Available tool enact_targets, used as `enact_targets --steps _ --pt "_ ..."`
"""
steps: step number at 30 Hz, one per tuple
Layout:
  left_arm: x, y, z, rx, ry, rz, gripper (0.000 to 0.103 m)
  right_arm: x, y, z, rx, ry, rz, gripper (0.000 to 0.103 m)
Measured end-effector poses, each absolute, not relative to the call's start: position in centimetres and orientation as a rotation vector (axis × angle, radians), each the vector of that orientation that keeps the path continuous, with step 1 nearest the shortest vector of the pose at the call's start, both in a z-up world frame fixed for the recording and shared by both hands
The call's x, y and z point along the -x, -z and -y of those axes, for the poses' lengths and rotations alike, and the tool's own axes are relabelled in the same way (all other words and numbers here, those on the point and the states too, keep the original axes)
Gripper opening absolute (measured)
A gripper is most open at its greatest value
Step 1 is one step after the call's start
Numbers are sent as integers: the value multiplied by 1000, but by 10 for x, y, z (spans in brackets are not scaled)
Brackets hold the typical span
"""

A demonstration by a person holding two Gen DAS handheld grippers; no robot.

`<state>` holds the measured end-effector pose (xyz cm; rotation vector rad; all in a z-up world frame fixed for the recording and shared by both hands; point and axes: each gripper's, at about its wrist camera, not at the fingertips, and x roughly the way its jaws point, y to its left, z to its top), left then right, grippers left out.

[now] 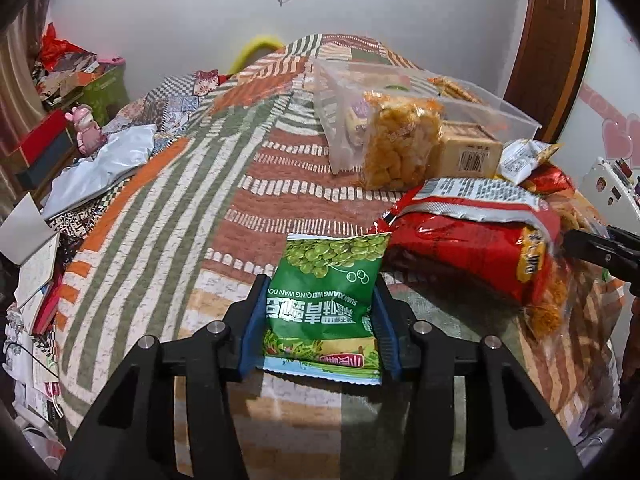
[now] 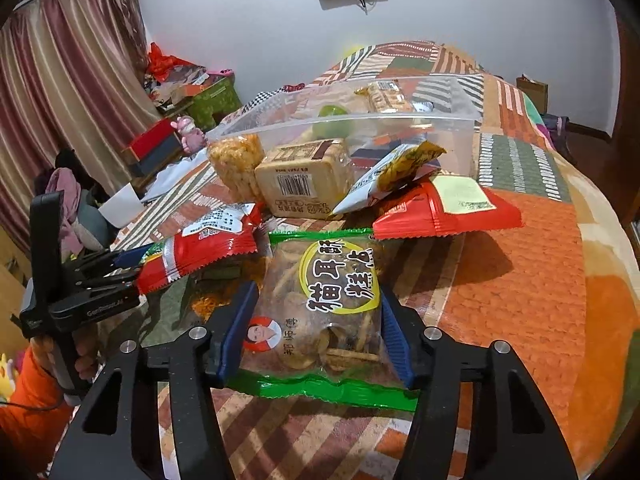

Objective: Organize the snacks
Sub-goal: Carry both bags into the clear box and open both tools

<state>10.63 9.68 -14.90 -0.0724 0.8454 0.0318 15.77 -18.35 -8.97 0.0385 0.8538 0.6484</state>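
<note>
Two grippers, each clamped on one packet over the patchwork quilt [image 2: 520, 300]. The left gripper [image 1: 322, 312] squeezes a glossy green pea packet [image 1: 328, 292] printed "SUAN XIANG WEI QING WAN DOU". The right gripper [image 2: 316, 332] pinches a clear, green-edged crisp bag [image 2: 324, 312]. One transparent plastic box [image 2: 460, 136] sits just beyond.

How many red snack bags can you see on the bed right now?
2. One red bag lies left of the right gripper, beside the left gripper; the other red bag lies ahead to its right. More may hide underneath.
</note>
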Motion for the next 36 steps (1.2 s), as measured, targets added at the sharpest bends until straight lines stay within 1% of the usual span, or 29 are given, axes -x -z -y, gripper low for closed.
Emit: enact_targets --steps 16,26,36 --pt "-92 81 -87 84 -1 -685 48 -147 55 195 -71 -676 -755 50" --pt "-117 56 -78 71 33 -635 48 -155 20 200 -109 -700 -650 50" --pt "-158 43 -75 74 55 -630 48 -181 -4 185 -68 -698 -566 49"
